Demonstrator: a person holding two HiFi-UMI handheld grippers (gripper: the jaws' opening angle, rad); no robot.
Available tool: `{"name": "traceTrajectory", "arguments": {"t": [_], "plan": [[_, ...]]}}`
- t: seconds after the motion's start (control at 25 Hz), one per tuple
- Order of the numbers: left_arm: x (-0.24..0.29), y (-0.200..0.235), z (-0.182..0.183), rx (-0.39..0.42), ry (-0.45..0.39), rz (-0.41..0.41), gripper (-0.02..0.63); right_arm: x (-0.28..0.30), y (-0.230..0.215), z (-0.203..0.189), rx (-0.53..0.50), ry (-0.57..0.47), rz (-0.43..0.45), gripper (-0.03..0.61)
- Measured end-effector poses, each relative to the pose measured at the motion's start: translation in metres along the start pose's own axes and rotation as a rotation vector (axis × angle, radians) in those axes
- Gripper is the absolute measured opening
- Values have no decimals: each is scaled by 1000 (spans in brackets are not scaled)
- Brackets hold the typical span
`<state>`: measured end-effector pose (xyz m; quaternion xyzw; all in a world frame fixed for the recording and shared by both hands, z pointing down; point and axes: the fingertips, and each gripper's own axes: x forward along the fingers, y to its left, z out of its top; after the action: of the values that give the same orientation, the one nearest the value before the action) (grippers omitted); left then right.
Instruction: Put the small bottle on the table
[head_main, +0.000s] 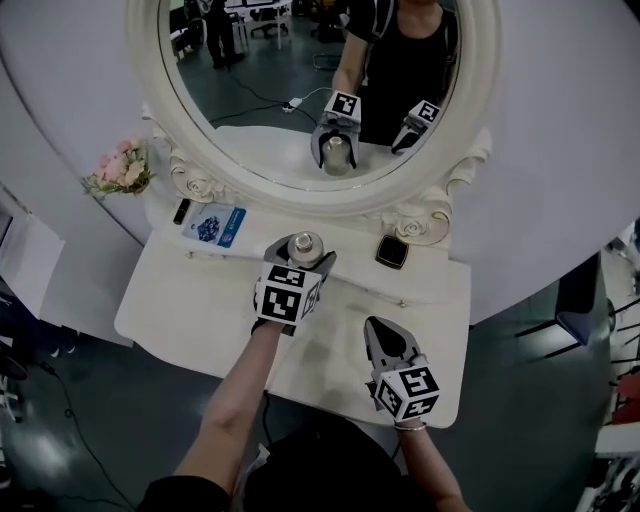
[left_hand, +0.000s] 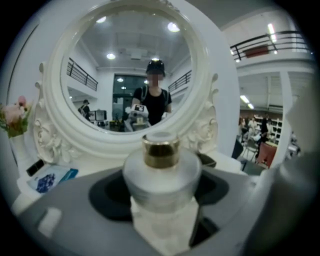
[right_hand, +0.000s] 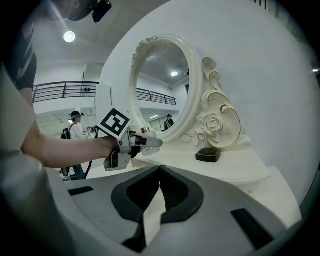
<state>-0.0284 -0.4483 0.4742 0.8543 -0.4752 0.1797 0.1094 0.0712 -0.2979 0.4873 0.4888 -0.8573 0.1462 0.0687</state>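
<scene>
Left tool (head_main: 300, 257) grips the small bottle (left_hand: 161, 176) by its lower body, over the white desk (head_main: 190, 300) just in front of the mirror (head_main: 487, 110); cannot tell whether its base touches the desk. The bottle stands upright: frosted glass, rounded shoulders, gold collar, pale cap. Right tool (right_hand: 159, 170) has its jaws pressed together on nothing, near the desk's front edge.

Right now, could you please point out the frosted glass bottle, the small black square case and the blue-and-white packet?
frosted glass bottle (left_hand: 161, 175): left gripper view, on its rounded body.
small black square case (head_main: 391, 252): head view, on its top face.
blue-and-white packet (head_main: 215, 226): head view, on its printed face.
</scene>
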Motion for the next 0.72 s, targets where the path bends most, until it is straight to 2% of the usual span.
{"name": "traceTrajectory", "arguments": {"t": [0.28,0.72], "plan": [[35,6,9,13,20,2,341,4,-13,0,13,4,-14,5],[61,18,0,13,63,17,341,9,-25,2,21,6,-39,5]]}}
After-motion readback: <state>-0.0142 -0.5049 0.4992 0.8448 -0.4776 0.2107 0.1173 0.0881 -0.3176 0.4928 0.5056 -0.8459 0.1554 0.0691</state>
